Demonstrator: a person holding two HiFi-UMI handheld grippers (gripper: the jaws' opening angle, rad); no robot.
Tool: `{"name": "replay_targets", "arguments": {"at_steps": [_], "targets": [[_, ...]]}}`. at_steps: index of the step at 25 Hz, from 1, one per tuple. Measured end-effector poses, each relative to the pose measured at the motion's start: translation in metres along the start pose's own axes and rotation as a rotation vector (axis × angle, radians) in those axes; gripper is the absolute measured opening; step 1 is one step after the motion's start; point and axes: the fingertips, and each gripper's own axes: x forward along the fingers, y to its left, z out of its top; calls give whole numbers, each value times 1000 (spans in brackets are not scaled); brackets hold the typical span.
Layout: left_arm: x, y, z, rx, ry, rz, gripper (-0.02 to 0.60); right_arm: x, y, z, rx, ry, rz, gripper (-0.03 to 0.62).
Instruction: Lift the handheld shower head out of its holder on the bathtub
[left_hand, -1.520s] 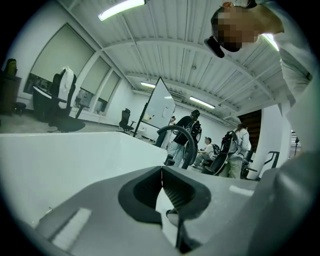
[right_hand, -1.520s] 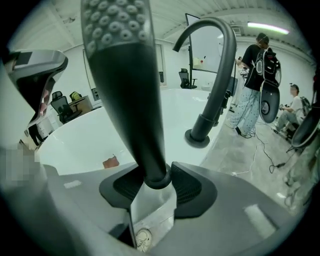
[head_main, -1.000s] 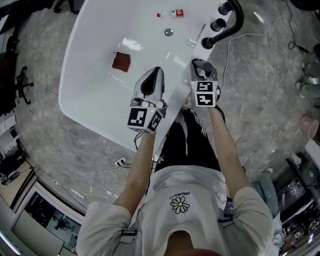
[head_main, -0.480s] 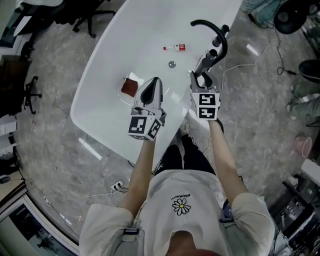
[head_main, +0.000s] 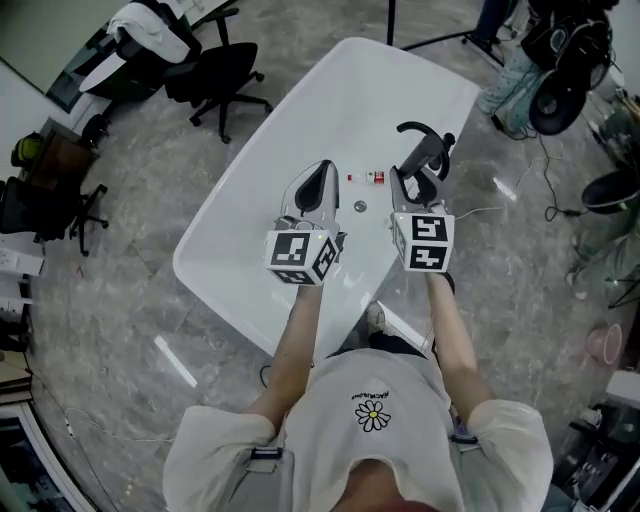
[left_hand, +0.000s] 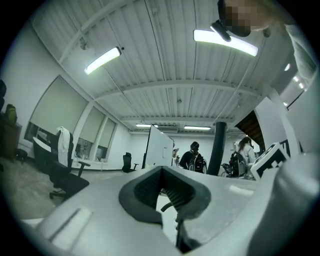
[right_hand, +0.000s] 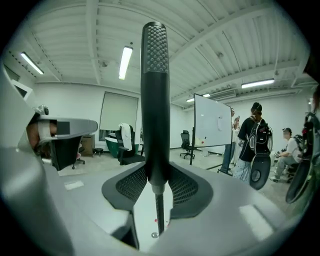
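Head view, seen from above: a white bathtub (head_main: 330, 100) stands on a grey marbled floor (head_main: 120, 300), with 2 black office chairs (head_main: 215, 70) well apart from it at upper left. A person's 2 forearms reach over the near rim, each hand carrying 1 gripper with a marker cube.

The left gripper (head_main: 315, 185) hangs over the tub's middle. In the left gripper view its 2 ribbed dark pads (left_hand: 145, 192) stand slightly apart and grip nothing; only white tub surface and part of the black faucet show through the gap.

The right gripper (head_main: 412, 190) sits just beside the curved black faucet (head_main: 415, 128) at the tub's right rim. In the right gripper view its jaws are clamped on the handle of the black handheld shower head (right_hand: 155, 100), which stands upright over the tub. A thin hose (right_hand: 157, 210) drops from the lower end of the handle.

Inside the tub lie a small red-labelled bottle (head_main: 372, 177) and, near it, the round drain (head_main: 360, 206).
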Motion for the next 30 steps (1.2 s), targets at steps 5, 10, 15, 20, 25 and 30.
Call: {"name": "replay_targets", "arguments": {"at_steps": [5, 10, 15, 20, 25, 30], "targets": [[-14, 0, 59, 32, -53, 6, 0, -36, 28, 66, 4, -105, 0, 150], [-37, -2, 95, 57, -96, 17, 0, -71, 56, 120, -12, -205, 15, 150], [-53, -2, 113, 105, -99, 44, 0, -97, 71, 152, -16, -273, 42, 150], [-65, -16, 120, 145, -98, 48, 1, -114, 73, 150, -19, -276, 52, 150], [-66, -24, 122, 155, -99, 38, 0, -117, 75, 146, -39, -262, 50, 150], [-66, -32, 119, 155, -91, 30, 0, -122, 72, 146, -35, -272, 51, 150]]}}
